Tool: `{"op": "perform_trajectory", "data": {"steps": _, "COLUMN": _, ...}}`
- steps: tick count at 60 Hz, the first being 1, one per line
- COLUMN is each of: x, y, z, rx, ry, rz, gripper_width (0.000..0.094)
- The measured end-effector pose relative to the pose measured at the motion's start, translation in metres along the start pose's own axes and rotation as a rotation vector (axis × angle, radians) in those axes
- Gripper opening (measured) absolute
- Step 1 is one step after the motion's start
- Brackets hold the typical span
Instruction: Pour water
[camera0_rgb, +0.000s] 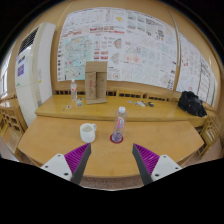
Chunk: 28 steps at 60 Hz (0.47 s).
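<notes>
A clear plastic water bottle (119, 124) with a pink label stands upright on a small dark coaster on the wooden table (60, 135), beyond my fingers and slightly right of their midline. A white cup (88, 131) stands to the bottle's left, also beyond the fingers. My gripper (112, 160) is open over the table's near edge, its two pink-padded fingers (76, 158) spread wide with nothing between them.
A second wooden table (140, 108) stands behind, carrying a cardboard box (95, 82), a small bottle (73, 92) and a black bag (191, 102). Posters (120, 45) cover the back wall. A white cabinet (30, 75) stands at the left.
</notes>
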<state>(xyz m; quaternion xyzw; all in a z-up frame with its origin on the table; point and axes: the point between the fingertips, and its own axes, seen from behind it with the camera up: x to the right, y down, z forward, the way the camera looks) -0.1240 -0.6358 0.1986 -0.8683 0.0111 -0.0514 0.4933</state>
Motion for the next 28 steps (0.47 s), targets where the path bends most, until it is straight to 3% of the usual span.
{"op": "perform_trajectory", "data": {"steps": 28, "x": -0.019, "y": -0.006, "z": -0.074, "rx": 0.061, "ry": 0.030, "rz": -0.030, "gripper_width": 0.0853}}
